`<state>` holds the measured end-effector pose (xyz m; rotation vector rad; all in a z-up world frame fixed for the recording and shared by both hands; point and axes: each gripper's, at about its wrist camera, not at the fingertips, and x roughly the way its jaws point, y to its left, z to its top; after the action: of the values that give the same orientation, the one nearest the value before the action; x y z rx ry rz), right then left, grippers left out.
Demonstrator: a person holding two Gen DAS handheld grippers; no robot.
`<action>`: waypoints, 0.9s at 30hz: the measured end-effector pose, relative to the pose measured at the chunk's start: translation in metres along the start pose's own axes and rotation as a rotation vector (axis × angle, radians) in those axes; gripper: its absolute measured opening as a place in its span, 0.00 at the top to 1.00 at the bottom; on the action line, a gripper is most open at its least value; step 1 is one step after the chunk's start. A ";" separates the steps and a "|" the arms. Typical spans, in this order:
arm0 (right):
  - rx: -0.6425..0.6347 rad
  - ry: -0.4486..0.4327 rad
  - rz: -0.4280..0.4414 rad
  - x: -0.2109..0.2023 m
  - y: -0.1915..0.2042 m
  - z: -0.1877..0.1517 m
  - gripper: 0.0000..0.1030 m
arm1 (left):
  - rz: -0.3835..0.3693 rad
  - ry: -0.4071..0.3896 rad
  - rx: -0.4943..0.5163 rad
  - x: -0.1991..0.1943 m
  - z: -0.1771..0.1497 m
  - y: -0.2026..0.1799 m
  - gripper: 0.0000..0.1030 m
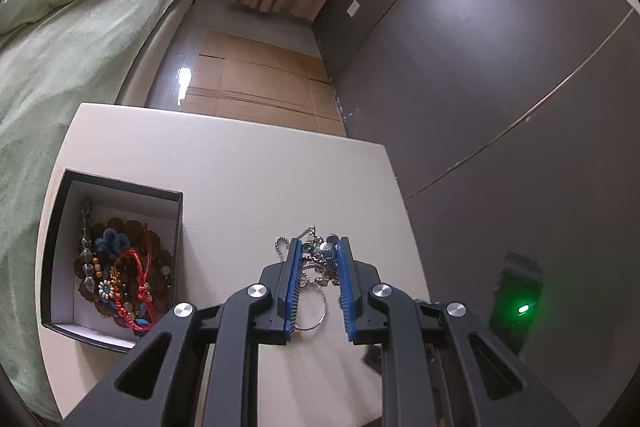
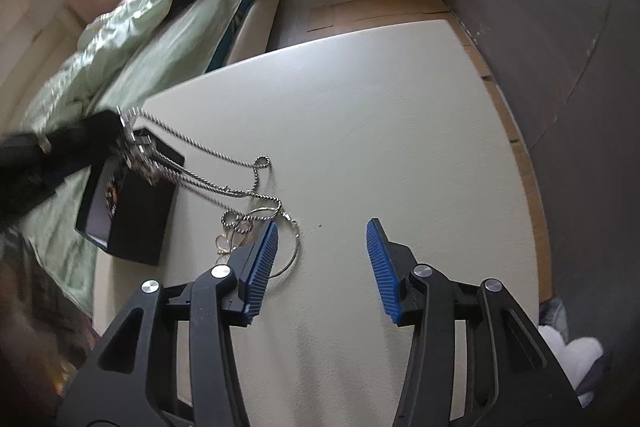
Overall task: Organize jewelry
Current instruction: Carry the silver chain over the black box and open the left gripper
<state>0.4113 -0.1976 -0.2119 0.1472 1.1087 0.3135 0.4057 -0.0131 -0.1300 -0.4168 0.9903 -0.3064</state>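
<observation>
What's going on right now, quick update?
Left gripper shut on beaded chain bundle, lifted, chains trailing to table. Right gripper open, empty. Box holds bracelets. Thin hoop on table.

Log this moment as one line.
left claw: shut on chain, lifting | right claw: open, empty | box: holds bracelets | hoop: on table

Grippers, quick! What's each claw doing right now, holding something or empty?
Left gripper: closed on a bunch of silver chains, lifting them off the table.
Right gripper: open, holding nothing.
</observation>
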 end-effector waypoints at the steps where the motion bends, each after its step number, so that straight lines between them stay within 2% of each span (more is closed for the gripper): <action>1: -0.012 0.005 -0.004 0.002 0.003 -0.001 0.59 | -0.007 -0.003 -0.005 -0.002 0.000 0.001 0.85; 3: -0.039 0.010 -0.013 0.005 0.009 -0.002 0.60 | -0.023 -0.003 -0.017 -0.006 0.002 0.003 0.85; 4: -0.058 0.015 -0.022 0.008 0.013 -0.003 0.62 | -0.026 -0.005 -0.018 -0.007 0.001 0.003 0.91; 7: -0.106 0.033 -0.047 0.014 0.022 -0.006 0.64 | -0.041 -0.013 -0.025 -0.011 0.003 0.006 0.91; 9: -0.141 0.043 -0.072 0.019 0.029 -0.009 0.71 | -0.041 -0.018 -0.028 -0.014 0.003 0.008 0.99; 13: -0.196 0.059 -0.156 0.027 0.034 -0.014 0.86 | -0.042 -0.025 -0.037 -0.017 0.001 0.012 1.00; 16: -0.194 0.053 -0.168 0.025 0.029 -0.016 0.97 | -0.043 -0.035 -0.039 -0.021 0.002 0.014 1.00; 21: -0.147 0.026 -0.175 0.017 0.017 -0.012 0.99 | -0.041 -0.079 -0.035 -0.038 0.004 0.012 1.00; 27: -0.047 -0.074 -0.081 -0.012 0.002 -0.002 0.99 | -0.034 -0.132 0.004 -0.064 0.013 -0.004 1.00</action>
<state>0.4038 -0.1993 -0.2015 0.0715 1.0299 0.2596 0.3836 0.0134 -0.0750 -0.4453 0.8540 -0.3071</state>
